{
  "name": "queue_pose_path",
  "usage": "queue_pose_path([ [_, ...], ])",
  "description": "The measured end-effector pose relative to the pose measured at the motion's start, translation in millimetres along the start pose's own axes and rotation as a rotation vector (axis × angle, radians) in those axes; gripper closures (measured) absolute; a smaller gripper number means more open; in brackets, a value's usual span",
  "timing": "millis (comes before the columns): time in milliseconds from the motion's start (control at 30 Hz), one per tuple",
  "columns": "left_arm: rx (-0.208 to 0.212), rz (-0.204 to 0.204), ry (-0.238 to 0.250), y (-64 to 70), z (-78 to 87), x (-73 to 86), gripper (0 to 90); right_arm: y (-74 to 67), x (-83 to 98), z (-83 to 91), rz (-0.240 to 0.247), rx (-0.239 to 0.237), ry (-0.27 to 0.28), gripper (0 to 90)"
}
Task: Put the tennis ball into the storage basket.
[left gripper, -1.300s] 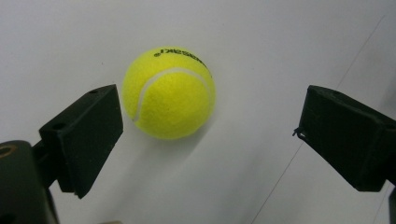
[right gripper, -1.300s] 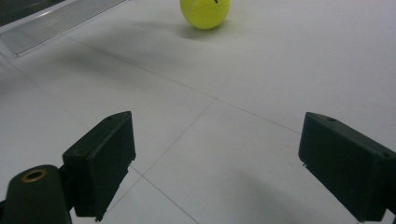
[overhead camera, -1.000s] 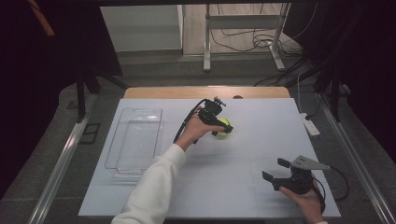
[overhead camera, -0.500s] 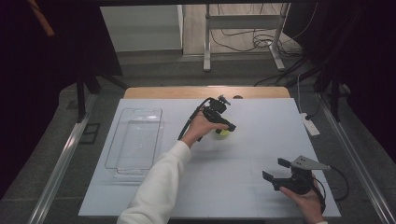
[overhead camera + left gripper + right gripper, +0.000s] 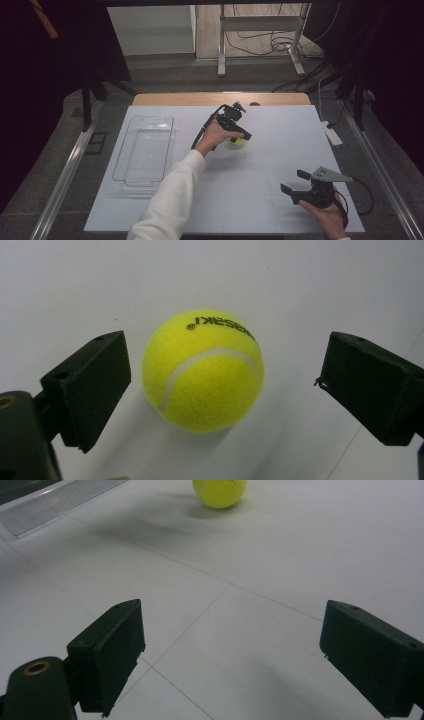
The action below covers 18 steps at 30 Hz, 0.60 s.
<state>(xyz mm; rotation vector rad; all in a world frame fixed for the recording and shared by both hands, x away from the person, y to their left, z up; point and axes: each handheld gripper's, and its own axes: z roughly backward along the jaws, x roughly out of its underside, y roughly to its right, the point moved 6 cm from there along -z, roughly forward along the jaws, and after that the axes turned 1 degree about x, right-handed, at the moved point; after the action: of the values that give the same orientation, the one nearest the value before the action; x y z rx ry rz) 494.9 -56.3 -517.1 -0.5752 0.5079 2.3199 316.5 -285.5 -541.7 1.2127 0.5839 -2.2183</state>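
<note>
The left tongs (image 5: 222,390) stand wide open around the tennis ball (image 5: 202,371) on the desk (image 5: 260,200) — not yet gripped, so grasp and lift remain — while the right tongs (image 5: 230,660) wait open and empty.

A bright yellow tennis ball (image 5: 203,371) rests on the white tabletop, its pale curved seam facing up and black printed lettering running across its top, upside down in the left gripper view. Seen from above, the ball (image 5: 240,142) lies near the middle of the table toward its far edge, whole, round and unsqueezed, casting a soft shadow beside it.
</note>
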Motion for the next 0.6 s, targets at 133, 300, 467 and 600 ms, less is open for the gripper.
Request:
queue_pose_path([
  [133, -0.006, 0.009, -0.011, -3.4, -4.5, 0.7, 6.7, 0.3, 0.1, 0.2, 0.000, 0.000, 0.000, 10.9],
  [300, -0.013, 0.004, -0.027, -4.4, -8.8, 1.9, 6.6, 0.4, 0.1, 0.2, 0.000, 0.000, 0.000, 10.9],
  [467, -0.009, 0.006, -0.036, -4.0, -12.8, 2.5, 6.6, 0.6, 0.1, 0.3, 0.000, 0.001, 0.000, 10.9],
  [600, -0.010, 0.009, -0.046, -4.0, -16.1, 3.5, 6.7, 0.7, 0.2, 0.3, 0.000, 0.001, 0.000, 10.9],
])
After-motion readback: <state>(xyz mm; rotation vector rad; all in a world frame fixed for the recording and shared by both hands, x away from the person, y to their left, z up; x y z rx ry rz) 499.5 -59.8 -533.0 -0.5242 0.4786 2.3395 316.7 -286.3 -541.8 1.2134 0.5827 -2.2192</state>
